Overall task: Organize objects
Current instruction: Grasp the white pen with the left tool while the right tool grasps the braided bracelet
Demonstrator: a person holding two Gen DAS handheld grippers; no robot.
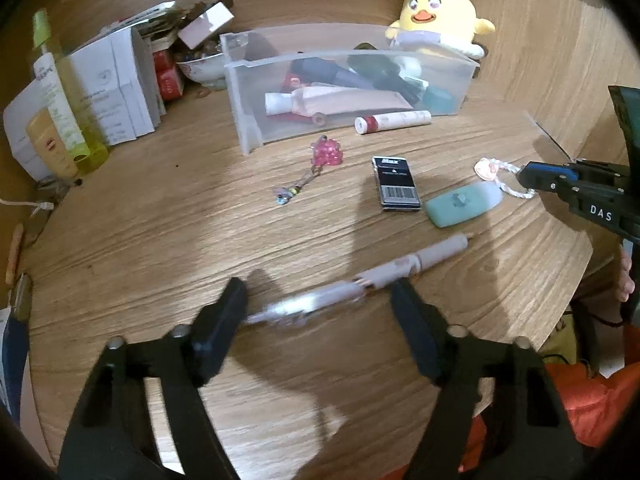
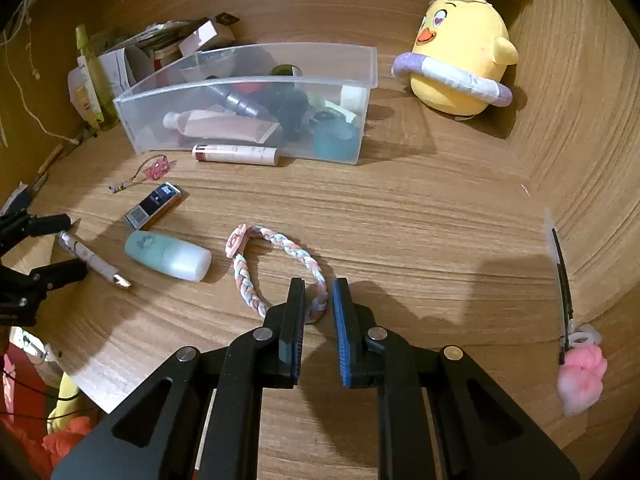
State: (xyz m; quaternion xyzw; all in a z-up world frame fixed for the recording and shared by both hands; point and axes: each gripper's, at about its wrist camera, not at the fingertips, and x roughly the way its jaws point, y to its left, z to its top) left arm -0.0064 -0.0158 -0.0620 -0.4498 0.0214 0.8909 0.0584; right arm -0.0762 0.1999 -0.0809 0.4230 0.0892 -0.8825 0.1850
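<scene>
A wooden desk point(image 2: 420, 216) carries scattered small items and a clear frosted plastic bin point(image 2: 256, 80) toward its back edge, holding tubes and bottles of cosmetics. Leaning at the back right corner is a yellow plush chick with bunny ears point(image 2: 464, 52). The left gripper point(image 1: 320, 312) has its black fingers spread wide, one on either side of a long pale pink pen-shaped stick point(image 1: 360, 280) lying near the front edge of the desk; whether the fingers touch it cannot be told. The right gripper point(image 2: 318, 312) is narrowly open, its jaws straddling one strand of a braided pastel hair tie with a pink charm point(image 2: 276, 268); the jaws are close to the braid but not visibly clamped on it. Just beside the hair tie lies a mint-green bottle with a white cap point(image 2: 168, 256), and next to that a small black box with a barcode point(image 2: 154, 206). A white tube with a dark red end point(image 2: 236, 155) lies right against the front wall of the bin. A pink beaded keychain point(image 1: 326, 154) lies near the bin's left front corner. At the desk's left edge stand white cartons point(image 1: 116, 84) and a yellow-green bottle point(image 1: 68, 100).
</scene>
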